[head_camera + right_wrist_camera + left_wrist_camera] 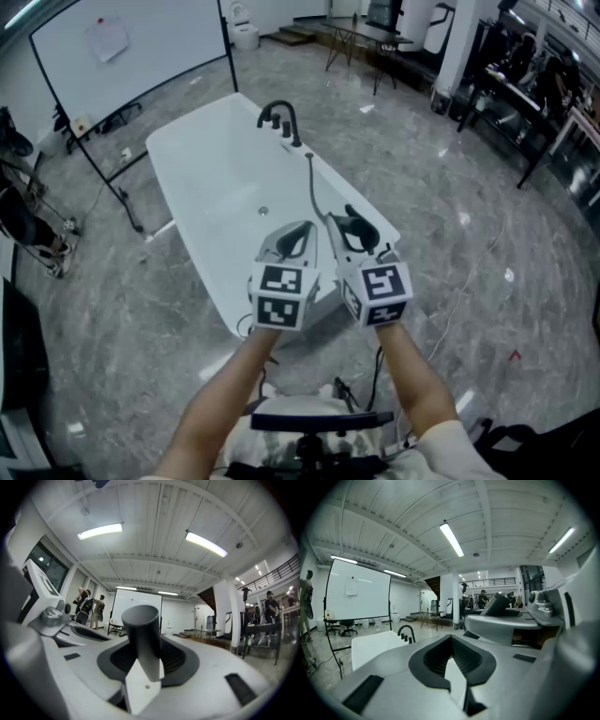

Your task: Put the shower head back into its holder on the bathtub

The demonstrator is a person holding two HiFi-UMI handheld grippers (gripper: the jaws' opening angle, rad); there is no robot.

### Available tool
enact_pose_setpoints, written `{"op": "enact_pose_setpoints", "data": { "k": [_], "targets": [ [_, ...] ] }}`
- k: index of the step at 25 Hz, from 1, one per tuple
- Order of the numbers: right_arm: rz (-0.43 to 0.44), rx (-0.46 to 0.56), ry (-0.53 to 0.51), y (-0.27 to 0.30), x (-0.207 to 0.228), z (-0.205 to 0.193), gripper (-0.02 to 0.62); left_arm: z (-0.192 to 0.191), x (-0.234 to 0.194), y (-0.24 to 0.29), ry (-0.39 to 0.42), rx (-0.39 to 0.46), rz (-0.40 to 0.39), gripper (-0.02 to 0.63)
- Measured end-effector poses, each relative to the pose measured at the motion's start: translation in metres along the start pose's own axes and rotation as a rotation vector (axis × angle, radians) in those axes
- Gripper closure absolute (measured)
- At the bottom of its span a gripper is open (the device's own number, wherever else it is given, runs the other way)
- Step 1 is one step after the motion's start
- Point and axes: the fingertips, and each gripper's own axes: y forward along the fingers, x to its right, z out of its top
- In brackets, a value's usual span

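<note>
A white bathtub (187, 150) lies ahead, with a black faucet (279, 117) on its far rim. A dark hose (312, 187) runs from the rim beside the faucet along the right edge to the black shower head (354, 228). My right gripper (364, 236) is shut on its handle, which stands up as a dark cylinder (140, 625) between the jaws. My left gripper (300, 230) hovers close beside it over the tub's near end, jaws together and holding nothing (451, 638). From the left gripper view the tub (370, 646) and faucet (407, 632) lie ahead to the left.
A whiteboard on a stand (131, 47) stands left of the tub, its feet near the rim. A light cable (464, 291) trails on the marble floor at right. Tables and chairs (366, 37) and a toilet (244, 33) are far back. People stand in the distance.
</note>
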Motion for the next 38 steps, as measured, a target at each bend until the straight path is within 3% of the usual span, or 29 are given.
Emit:
{"op": "enact_pose_setpoints", "data": {
  "k": [19,38],
  "targets": [
    [0.075,0.038,-0.093,-0.005,0.038,0.018,0.463,0.005,0.025,0.019,0.005,-0.022,0.051,0.591],
    [0.121,0.125,-0.187,0.068,0.068,0.086,0.465,0.01,-0.036,0.08,-0.04,-0.041,0.082,0.591]
  ]
}}
